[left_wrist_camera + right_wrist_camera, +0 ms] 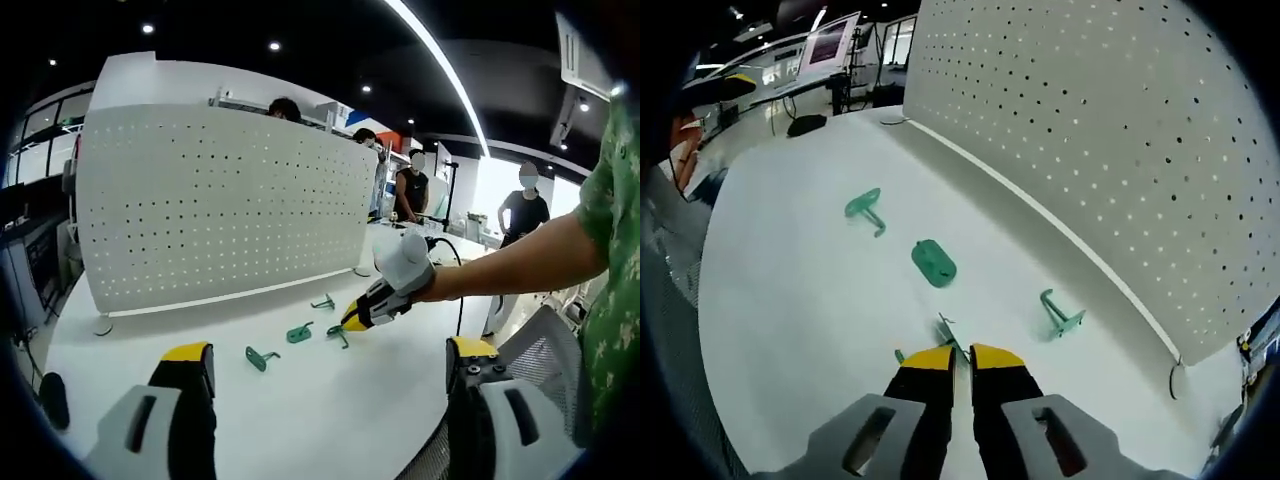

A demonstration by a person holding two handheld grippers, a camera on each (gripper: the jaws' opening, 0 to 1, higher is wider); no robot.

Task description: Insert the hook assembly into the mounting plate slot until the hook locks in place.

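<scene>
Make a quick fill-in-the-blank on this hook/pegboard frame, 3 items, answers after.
1. The small green plastic hooks lie on the white ___.
2. The white perforated pegboard panel stands ___ at the table's far edge.
3. The right gripper, jaws nearly closed, pinches one green ___ at its tips.

Missing words: table; upright; hook

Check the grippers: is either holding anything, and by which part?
Right gripper: jaws nearly shut on a green hook lying on the table; the exact part pinched is hidden. Left gripper: open, holding nothing.
</scene>
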